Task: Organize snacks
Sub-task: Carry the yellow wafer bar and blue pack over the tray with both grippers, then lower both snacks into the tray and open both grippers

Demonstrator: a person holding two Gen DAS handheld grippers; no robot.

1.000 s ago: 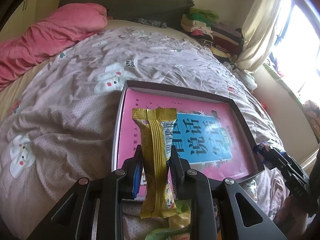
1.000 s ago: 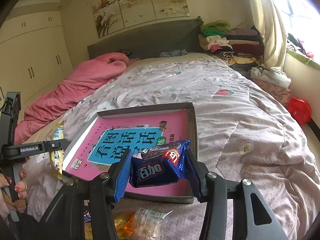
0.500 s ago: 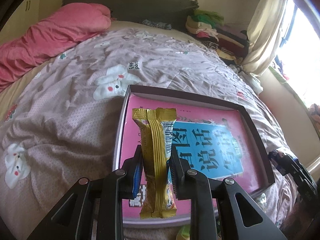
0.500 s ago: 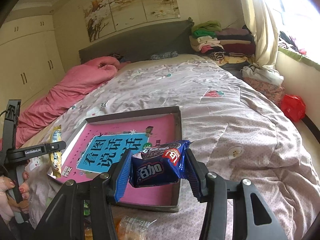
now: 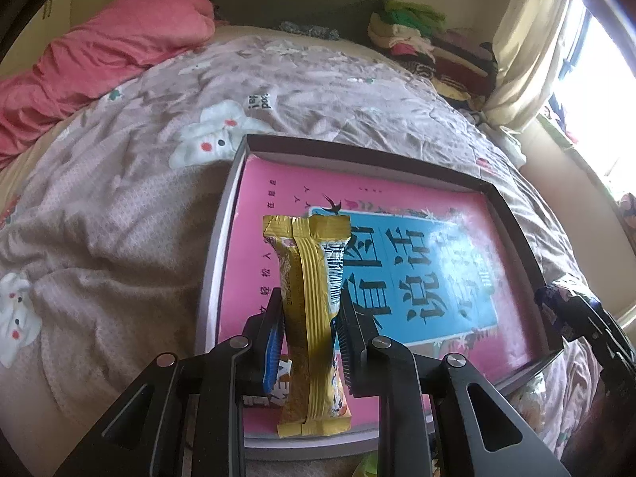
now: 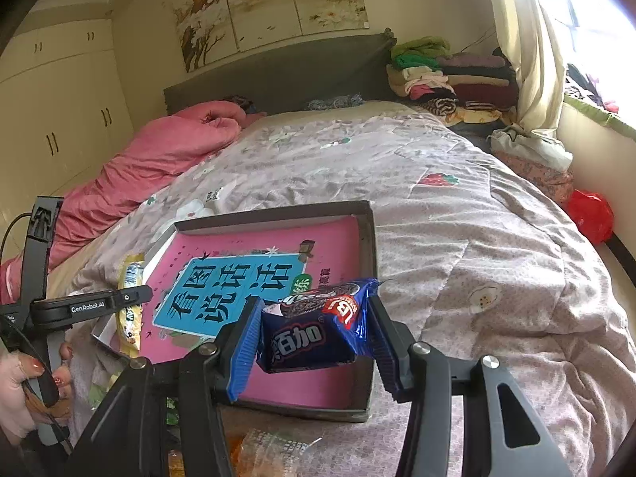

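- A long yellow foil snack bar (image 5: 308,310) is clamped upright by the left gripper (image 5: 308,342) above the shallow grey cardboard box with a pink printed floor (image 5: 512,218).
- A crinkly blue plastic biscuit packet (image 6: 318,330) is pinched by the right gripper (image 6: 314,342) over the box's near corner.
- Slippage of the slick wrappers is possible; the box could be tipped on the soft quilt (image 5: 119,206).

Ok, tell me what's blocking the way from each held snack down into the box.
Nothing visible. The left tongs hold the yellow snack bar over the box, whose pink floor holds no other snacks. The right tongs hold the blue cookie pack over its near right corner.
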